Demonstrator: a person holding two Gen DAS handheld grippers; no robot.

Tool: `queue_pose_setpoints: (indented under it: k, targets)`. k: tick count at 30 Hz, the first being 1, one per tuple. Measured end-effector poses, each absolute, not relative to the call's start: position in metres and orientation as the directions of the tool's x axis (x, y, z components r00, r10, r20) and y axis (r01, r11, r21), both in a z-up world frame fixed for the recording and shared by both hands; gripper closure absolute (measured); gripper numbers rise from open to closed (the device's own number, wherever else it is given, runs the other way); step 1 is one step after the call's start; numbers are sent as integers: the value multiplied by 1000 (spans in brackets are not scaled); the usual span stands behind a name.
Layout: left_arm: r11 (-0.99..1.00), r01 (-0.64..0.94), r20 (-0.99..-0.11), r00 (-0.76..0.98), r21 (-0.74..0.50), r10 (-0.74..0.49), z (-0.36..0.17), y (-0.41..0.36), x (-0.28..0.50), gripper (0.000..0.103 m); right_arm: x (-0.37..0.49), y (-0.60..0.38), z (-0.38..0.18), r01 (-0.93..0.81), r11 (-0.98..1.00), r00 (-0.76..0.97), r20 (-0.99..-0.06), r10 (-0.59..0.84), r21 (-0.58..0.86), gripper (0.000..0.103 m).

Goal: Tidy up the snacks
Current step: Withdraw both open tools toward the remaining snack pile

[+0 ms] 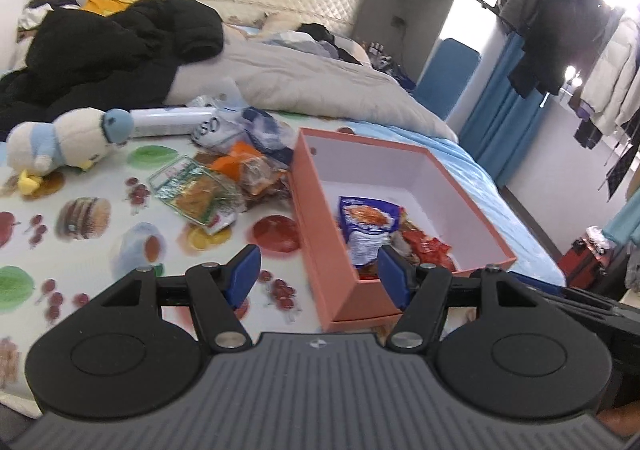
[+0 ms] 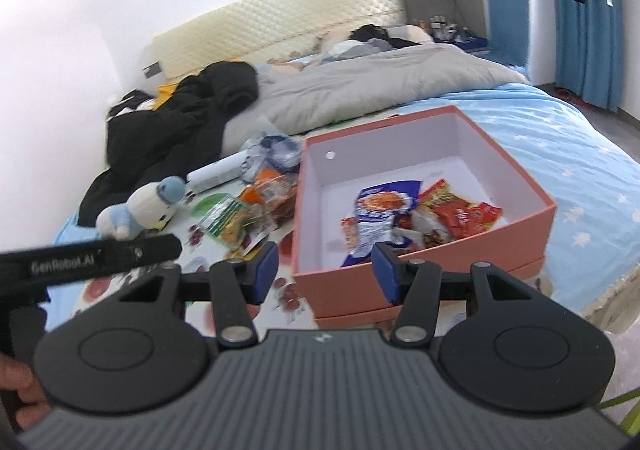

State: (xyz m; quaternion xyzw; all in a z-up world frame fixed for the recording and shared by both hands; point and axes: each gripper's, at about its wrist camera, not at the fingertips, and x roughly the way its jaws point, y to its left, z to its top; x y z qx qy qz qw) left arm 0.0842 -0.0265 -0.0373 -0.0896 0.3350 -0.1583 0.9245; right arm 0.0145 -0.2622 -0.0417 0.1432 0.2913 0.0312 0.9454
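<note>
An open salmon-pink box (image 1: 316, 226) (image 2: 516, 226) with a white inside sits on the bed. In it lie a blue-and-white snack packet (image 1: 366, 228) (image 2: 380, 216) and red packets (image 1: 426, 246) (image 2: 468, 216). Left of the box is a loose heap of snack packets (image 1: 224, 186) (image 2: 248, 210) on a food-print cloth (image 1: 100, 250). My left gripper (image 1: 318, 276) stands open and empty above the box's near left corner. My right gripper (image 2: 326, 270) is open and empty too, over the box's near wall. The left gripper's body (image 2: 92, 256) shows at the left of the right wrist view.
A white-and-blue plush toy (image 1: 64, 146) (image 2: 140, 210) and a white tube (image 1: 172, 122) lie left of the heap. A black jacket (image 1: 100, 46) and grey duvet (image 1: 304, 78) fill the far bed. Clothes hang on a rack (image 1: 568, 22) at right; a red case (image 1: 584, 262) stands on the floor.
</note>
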Motion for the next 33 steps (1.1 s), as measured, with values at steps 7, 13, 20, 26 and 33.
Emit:
queue_pose_setpoints:
  k: [7, 13, 20, 26, 33]
  targets:
    - [956, 234, -593, 750, -177, -293, -45, -10, 69, 31, 10, -235, -53, -62, 950, 835, -506, 218, 306, 49]
    - [961, 201, -620, 735, -188, -275, -58, 1, 55, 30, 11, -218, -58, -104, 949, 822, -511, 251, 299, 49]
    - [965, 174, -622, 738, -198, -261, -62, 11, 44, 29, 4, -213, -58, -137, 949, 823, -501, 269, 284, 49]
    - [961, 161, -632, 727, -223, -268, -71, 19, 46, 23, 5, -209, -62, -176, 936, 805, -504, 315, 303, 49]
    - [967, 122, -644, 726, -222, -240, -82, 29, 63, 23, 19, -208, -68, -172, 937, 797, -515, 314, 305, 49]
